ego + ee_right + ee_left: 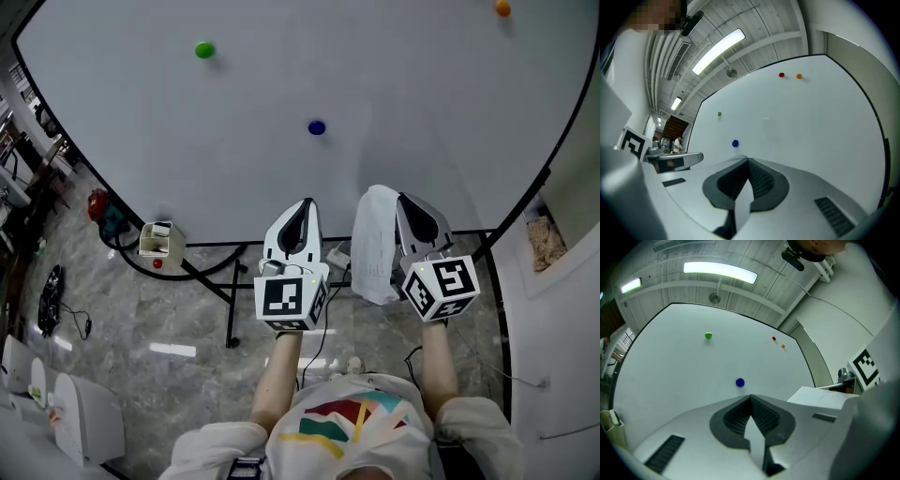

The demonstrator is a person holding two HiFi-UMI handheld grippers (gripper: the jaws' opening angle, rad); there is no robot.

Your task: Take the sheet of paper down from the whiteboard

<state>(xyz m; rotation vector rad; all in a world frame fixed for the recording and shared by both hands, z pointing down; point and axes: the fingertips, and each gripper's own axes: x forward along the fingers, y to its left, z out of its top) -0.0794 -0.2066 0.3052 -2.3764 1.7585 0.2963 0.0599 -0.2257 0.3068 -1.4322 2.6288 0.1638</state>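
The sheet of paper (375, 246) hangs free in front of the whiteboard (281, 84), between the 2 grippers. The right gripper (407, 197) is clamped on its top; the left gripper (307, 202) is closed and empty.

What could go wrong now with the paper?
The sheet of paper seems to hang from the right tool by just one edge, so it might slip out and drop to the floor. It also droops close to the shut left tool, so a bump there might crumple it.
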